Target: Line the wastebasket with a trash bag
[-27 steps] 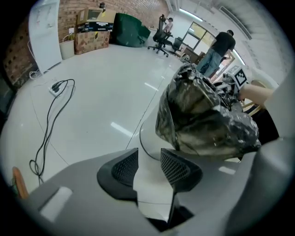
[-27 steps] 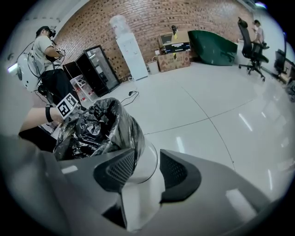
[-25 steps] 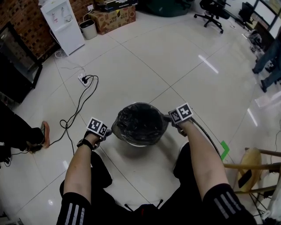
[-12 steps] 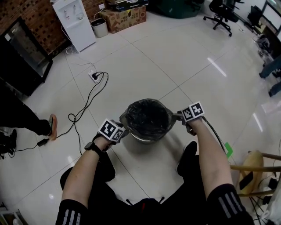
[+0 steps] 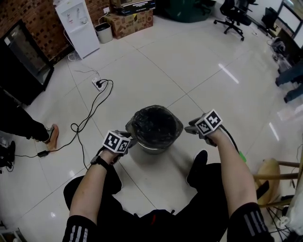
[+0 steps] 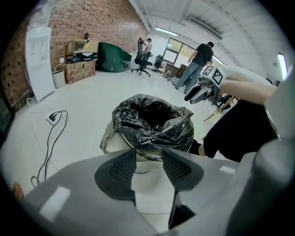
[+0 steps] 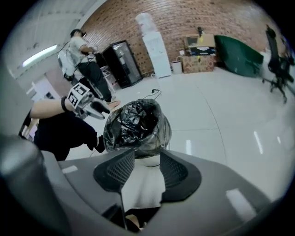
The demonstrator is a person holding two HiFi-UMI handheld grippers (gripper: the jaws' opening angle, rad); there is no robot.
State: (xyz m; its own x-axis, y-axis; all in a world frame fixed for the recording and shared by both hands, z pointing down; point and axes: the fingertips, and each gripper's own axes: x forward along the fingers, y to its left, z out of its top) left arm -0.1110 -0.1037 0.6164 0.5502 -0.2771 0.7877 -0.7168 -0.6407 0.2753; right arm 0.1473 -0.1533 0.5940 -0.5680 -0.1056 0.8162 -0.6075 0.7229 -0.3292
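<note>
Wastebasket (image 5: 150,147) stands on the white tile floor (image 5: 199,71), right in front of the crouching person's knees and between the two grippers. Black trash bag (image 5: 154,124) is in it, its mouth folded out over the rim and hanging crumpled down the outside. The pale wall shows below the plastic.

Left gripper (image 5: 131,141): just beside the bag's near-left edge, angled down and inward. Its jaws have just been closing a little but stand apart with nothing pinched, only basket wall and floor showing through the gap.

Right gripper (image 5: 189,128): off the rim's right side, near but apart from it, tilted down toward the basket, jaws wide and empty.

Both forearms are bare, with a watch (image 5: 96,160) on the left wrist.

Around: a black cable (image 5: 85,120) runs left of the basket to a power strip (image 5: 97,84). Farther out, a water dispenser (image 5: 78,23), a cardboard box (image 5: 129,20) and an office chair (image 5: 232,14). A wooden stool (image 5: 277,182) is at the right. Nothing stands between grippers and basket.
</note>
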